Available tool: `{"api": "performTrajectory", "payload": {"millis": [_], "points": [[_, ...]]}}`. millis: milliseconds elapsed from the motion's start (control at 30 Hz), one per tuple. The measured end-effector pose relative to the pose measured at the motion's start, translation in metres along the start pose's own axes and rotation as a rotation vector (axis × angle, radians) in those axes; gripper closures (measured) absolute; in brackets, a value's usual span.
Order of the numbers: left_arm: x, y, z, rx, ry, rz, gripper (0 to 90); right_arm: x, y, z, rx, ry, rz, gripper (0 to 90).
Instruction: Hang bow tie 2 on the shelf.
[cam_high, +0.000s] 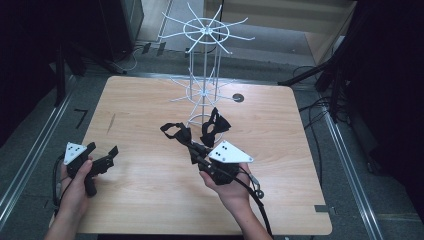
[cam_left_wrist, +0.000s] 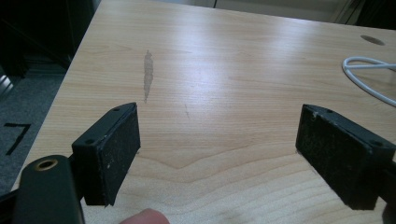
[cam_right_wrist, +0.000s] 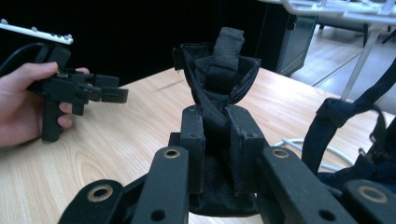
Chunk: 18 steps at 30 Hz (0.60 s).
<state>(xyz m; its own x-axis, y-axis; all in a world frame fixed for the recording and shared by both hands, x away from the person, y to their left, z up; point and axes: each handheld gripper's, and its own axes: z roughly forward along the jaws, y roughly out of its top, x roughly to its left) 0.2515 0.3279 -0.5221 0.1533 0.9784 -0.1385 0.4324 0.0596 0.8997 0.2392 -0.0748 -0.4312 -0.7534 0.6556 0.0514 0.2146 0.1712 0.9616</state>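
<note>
No legible writing, right gripper (cam_right_wrist: 216, 133) clamping a black fabric bow tie (cam_right_wrist: 215, 88) near the tabletop (cam_high: 150, 100) centre, left gripper (cam_left_wrist: 219, 154) hovering agape by the left edge, hand (cam_high: 75, 192) gripping its handle.

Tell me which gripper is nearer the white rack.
Right. The right gripper, shut on a black bow tie, sits just before the white rack; the open left gripper is far off.

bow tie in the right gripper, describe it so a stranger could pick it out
On the light wooden table, find the white wire rack at the far middle. Two black fabric bow ties lie near its base; this black bow tie is the left one, pinched in the right gripper.
</note>
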Motion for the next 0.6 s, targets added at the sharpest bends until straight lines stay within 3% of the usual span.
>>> {"api": "performTrajectory", "payload": {"millis": [600], "points": [[0.000,0.000,0.000,-0.004,0.001,0.000,14.3,-0.004,0.015,-0.020,-0.062,-0.037,-0.010,78.7]]}}
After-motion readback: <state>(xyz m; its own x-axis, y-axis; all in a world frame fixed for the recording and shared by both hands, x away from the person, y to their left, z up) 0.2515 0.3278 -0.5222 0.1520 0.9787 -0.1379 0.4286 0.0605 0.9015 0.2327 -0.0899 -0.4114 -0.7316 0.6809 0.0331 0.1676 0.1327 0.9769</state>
